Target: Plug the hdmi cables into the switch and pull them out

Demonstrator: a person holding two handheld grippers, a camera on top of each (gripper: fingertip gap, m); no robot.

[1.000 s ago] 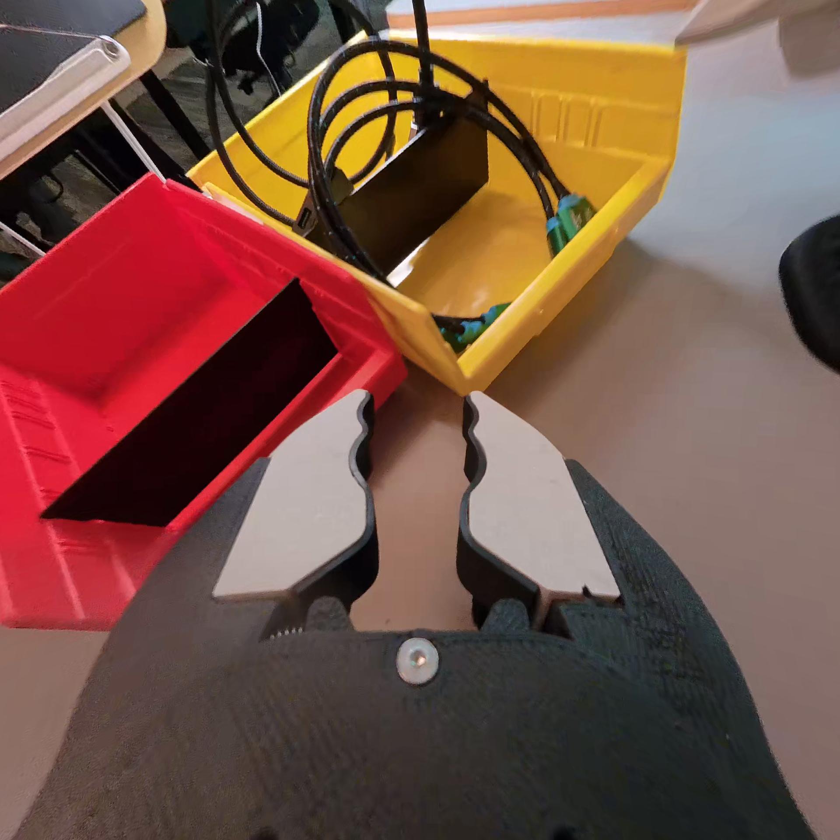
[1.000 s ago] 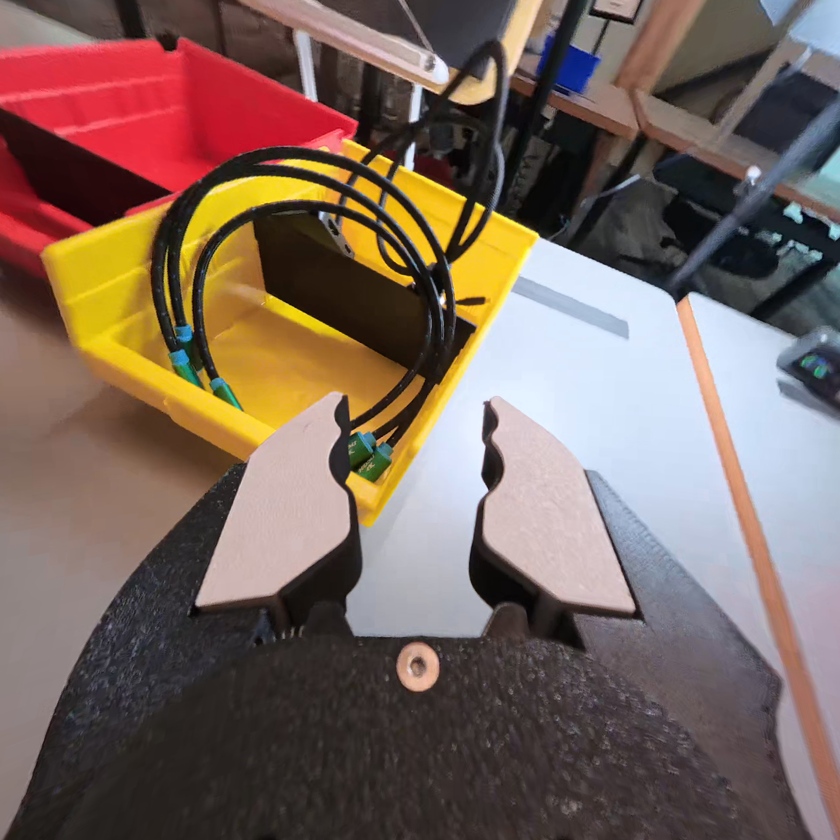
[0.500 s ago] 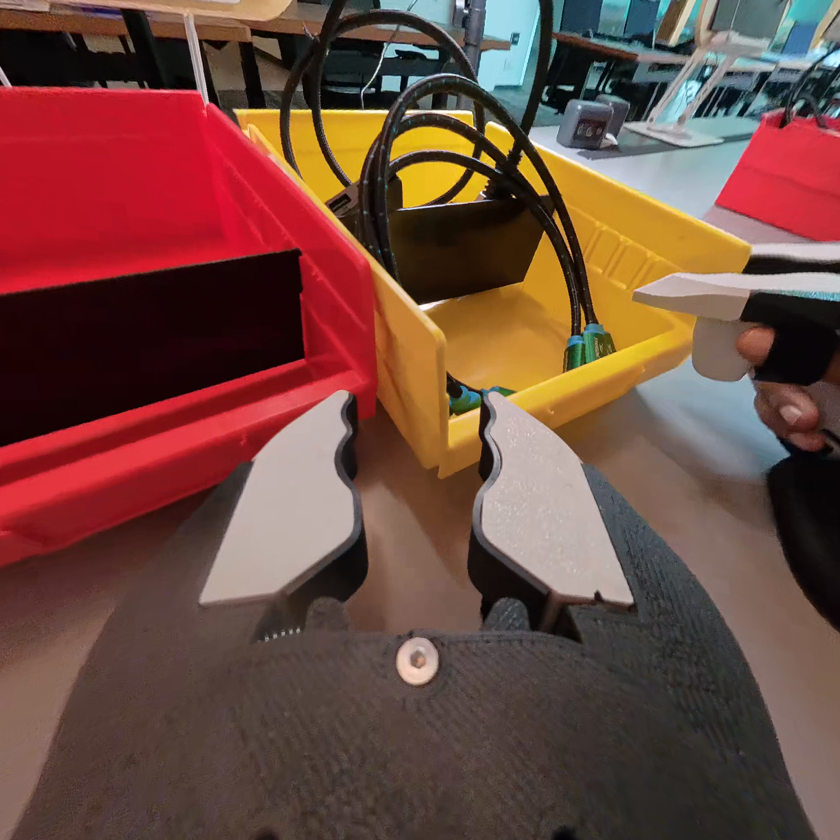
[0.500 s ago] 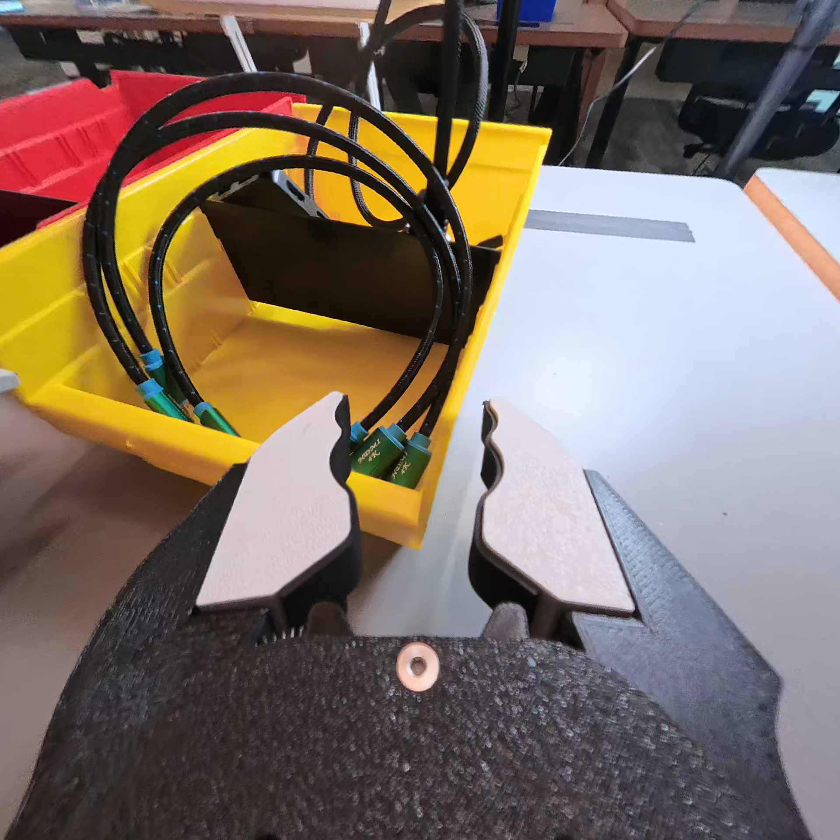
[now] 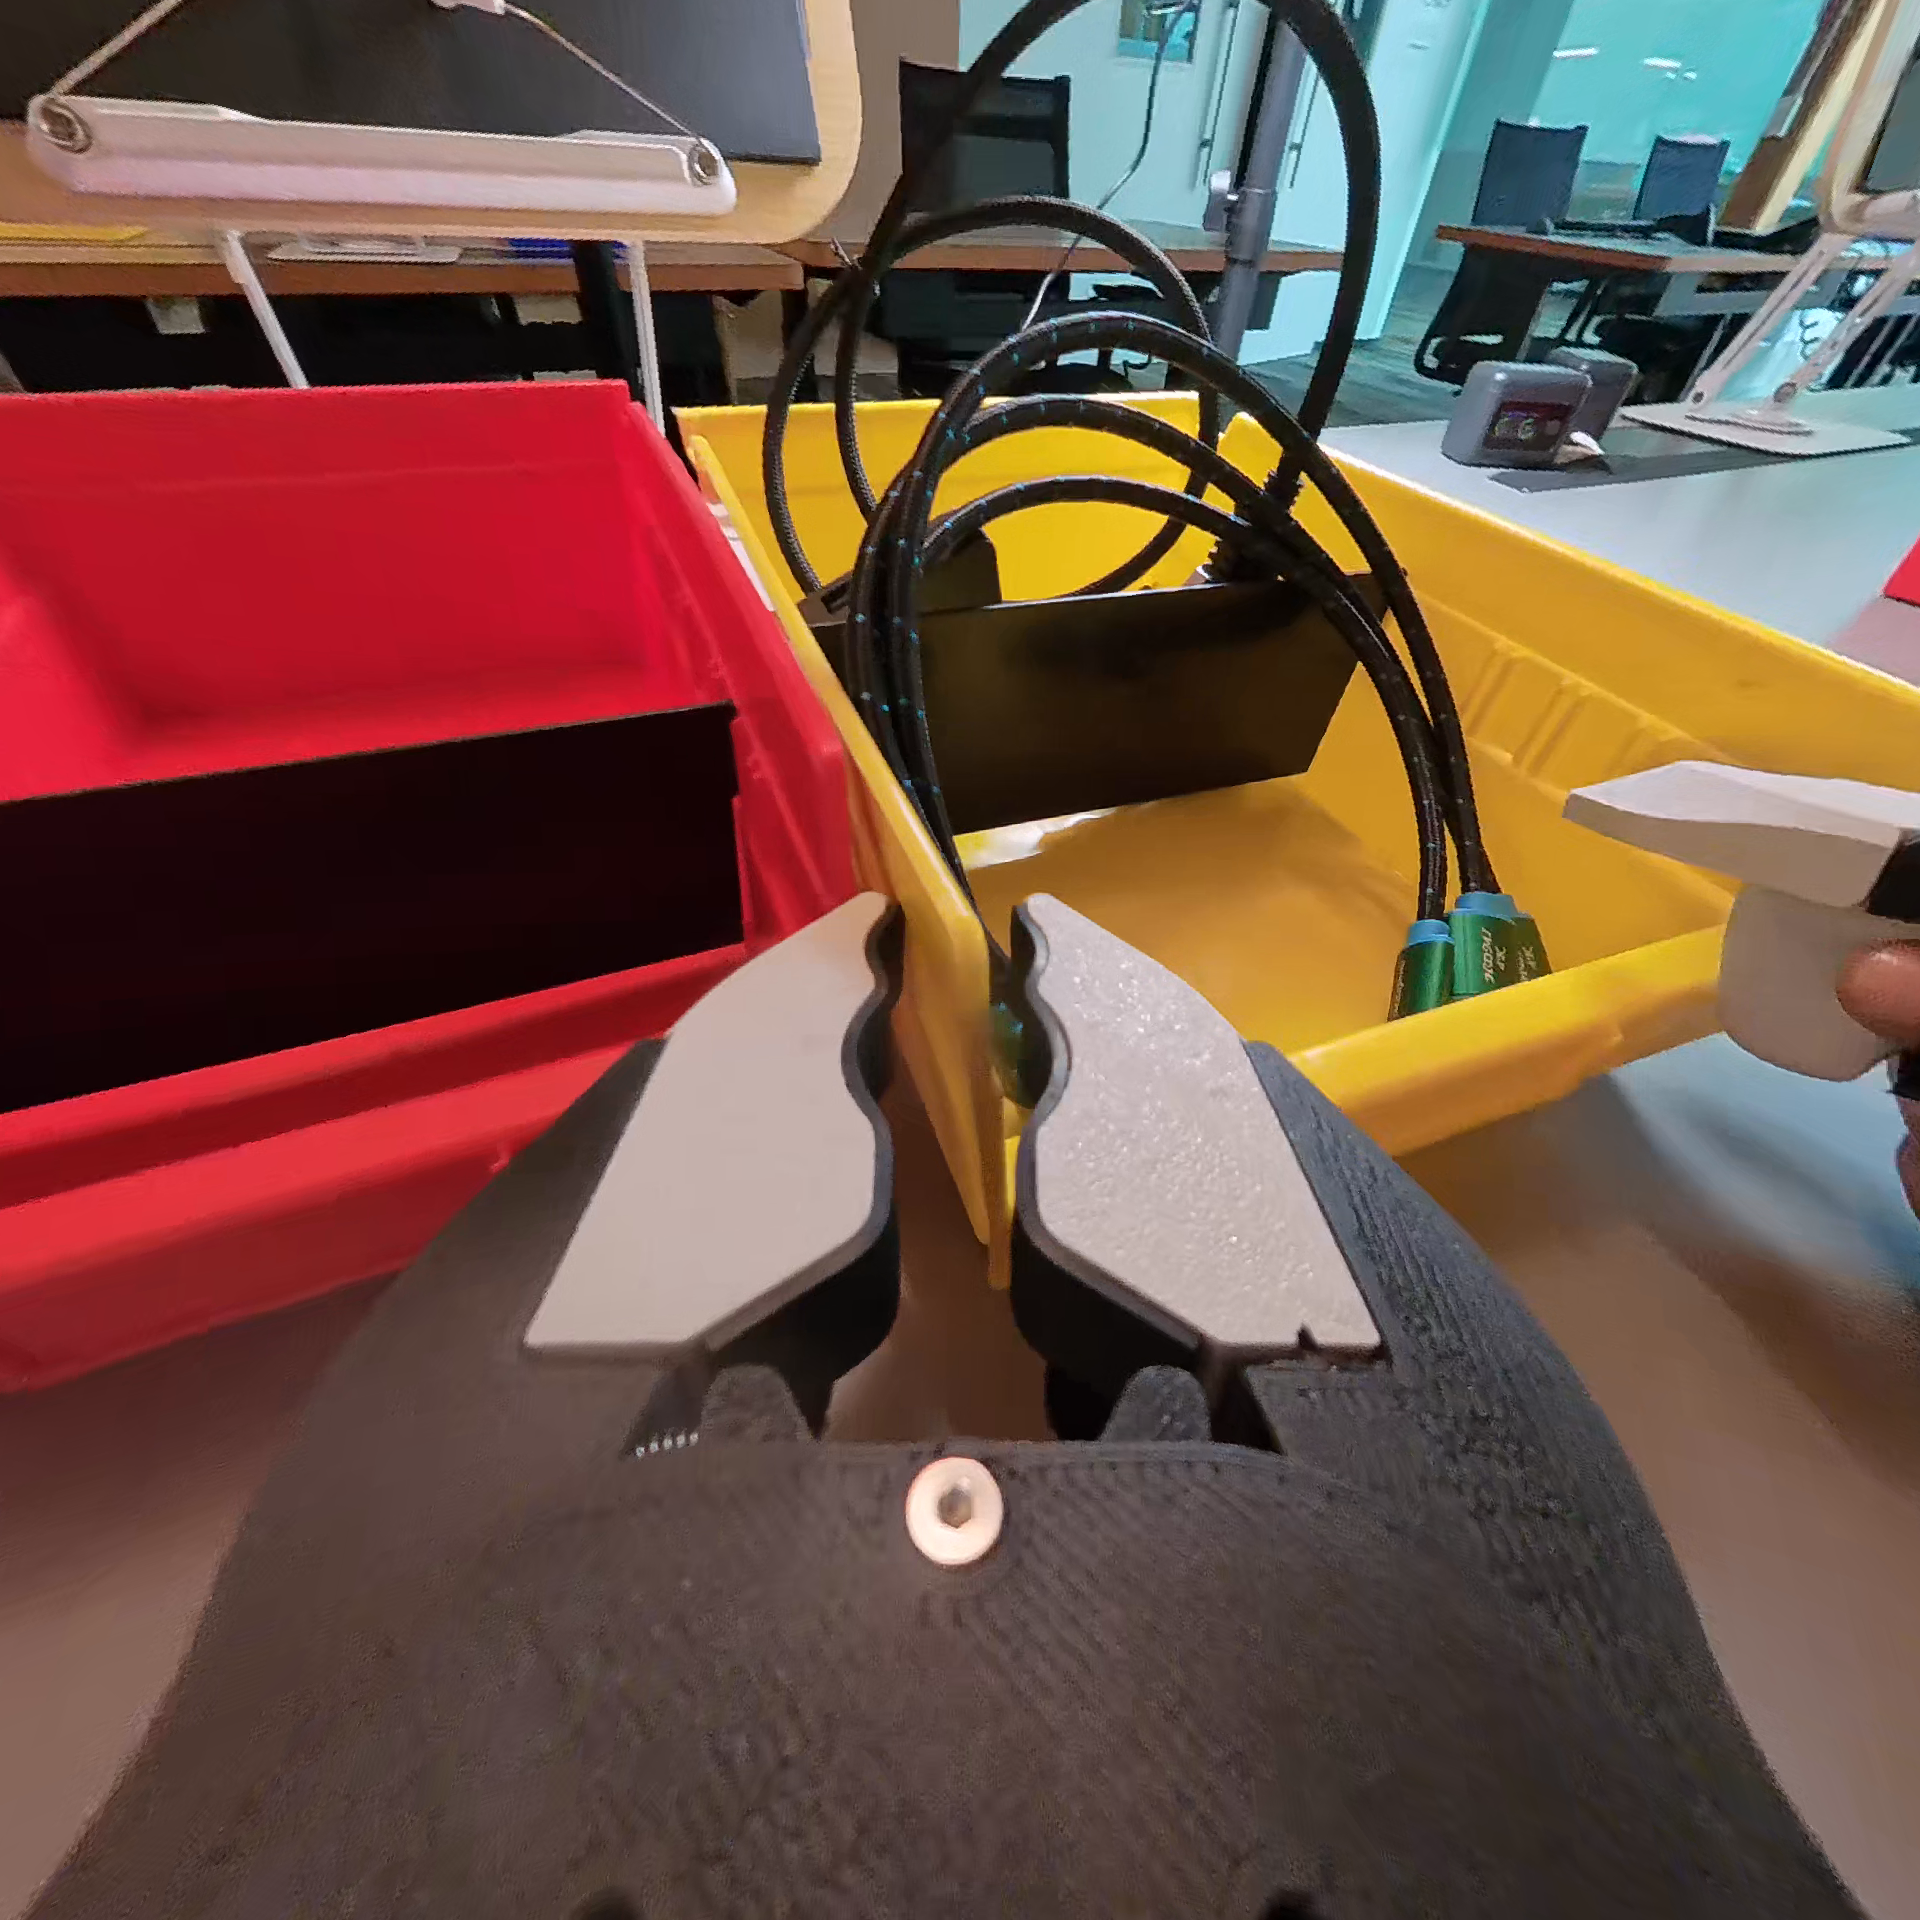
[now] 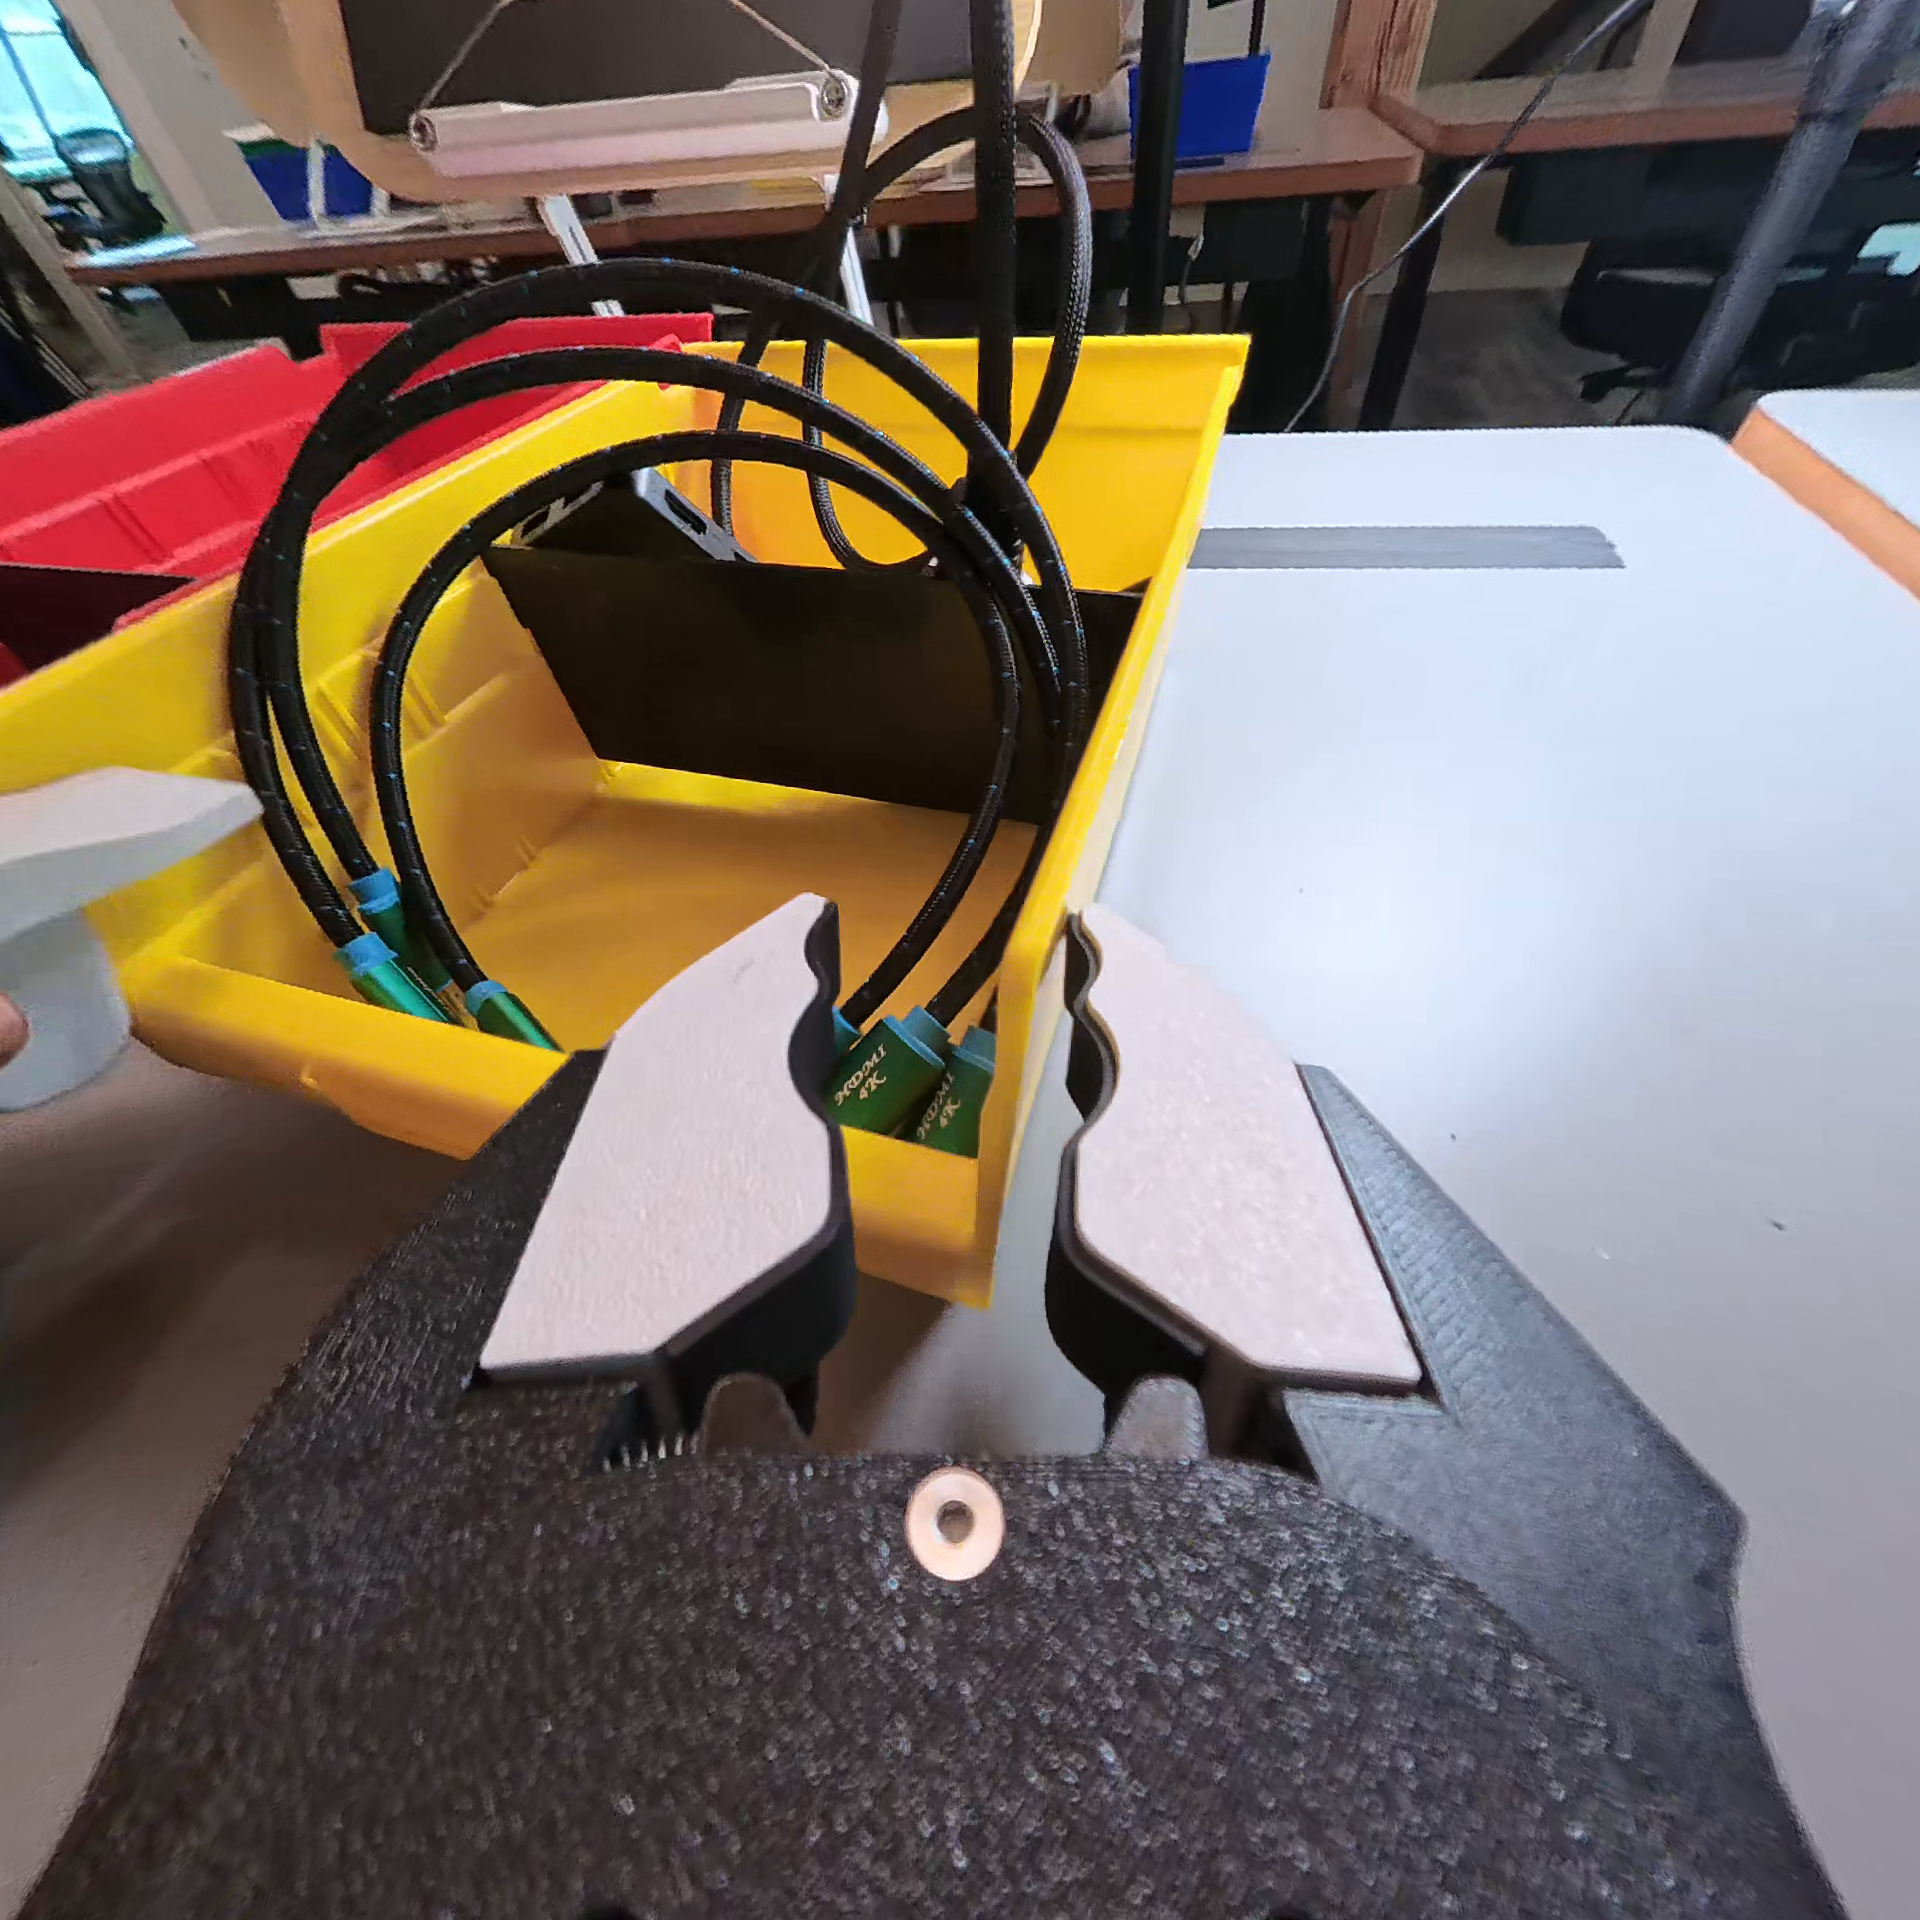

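- Wooden-topped desks (image 6: pixel 1247 156) on dark legs are lining the room beyond the work table (image 6: pixel 1507 831), whose pale grey top is carrying a dark strip of tape (image 6: pixel 1403 548).
- Black office chairs (image 5: pixel 1527 171) are standing at further desks, where teal-tinted light is washing over the far wall (image 5: pixel 1621 62).
- Blue bins (image 6: pixel 1200 99) are sitting on a desk behind.
- A grey pole (image 5: pixel 1247 156) is rising in the middle distance.
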